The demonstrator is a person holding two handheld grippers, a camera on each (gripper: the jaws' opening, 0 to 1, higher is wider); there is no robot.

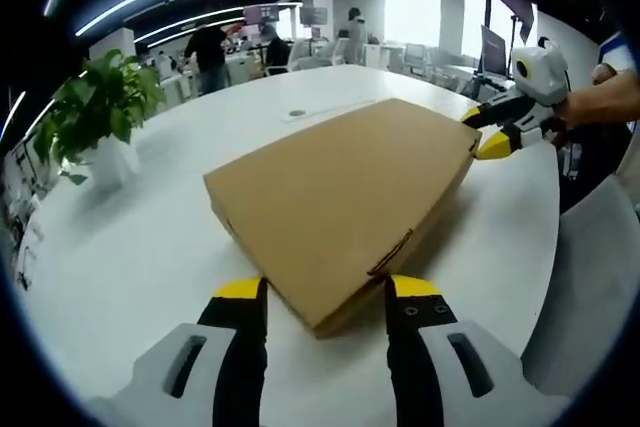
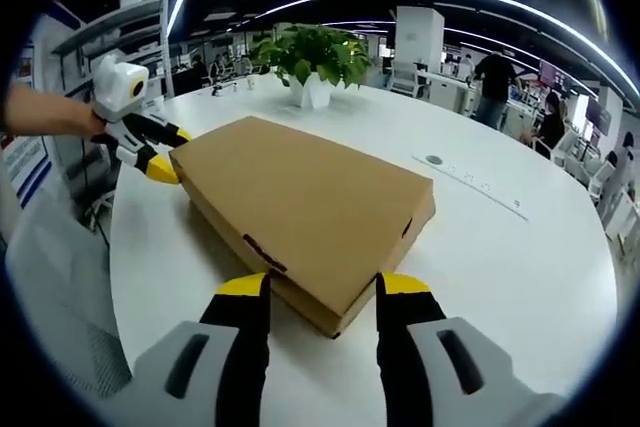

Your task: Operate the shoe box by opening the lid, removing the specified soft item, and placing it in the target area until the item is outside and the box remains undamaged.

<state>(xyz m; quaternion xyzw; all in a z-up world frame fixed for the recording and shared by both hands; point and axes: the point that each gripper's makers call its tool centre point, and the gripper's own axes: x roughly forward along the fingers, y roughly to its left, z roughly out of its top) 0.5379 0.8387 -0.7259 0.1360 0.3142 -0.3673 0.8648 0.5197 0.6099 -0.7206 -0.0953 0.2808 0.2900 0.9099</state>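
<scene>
A closed brown cardboard shoe box (image 1: 340,197) lies flat on the round white table (image 1: 130,247). My left gripper (image 1: 327,292) is open, its yellow-tipped jaws straddling the box's near corner. At the opposite corner, the right gripper (image 1: 488,130) comes in from the right, held by a hand, its jaws spread at the box edge. In the right gripper view the same box (image 2: 310,207) has its near corner between the open jaws of my right gripper (image 2: 322,287). The left gripper (image 2: 150,152) sits at the far left corner. The lid is down, so the contents are hidden.
A potted green plant (image 1: 105,112) (image 2: 315,57) stands on the table beyond the box. A round cable port (image 1: 296,113) (image 2: 433,159) is set into the tabletop. A grey chair (image 1: 590,287) stands by the table's edge. People stand among desks far behind.
</scene>
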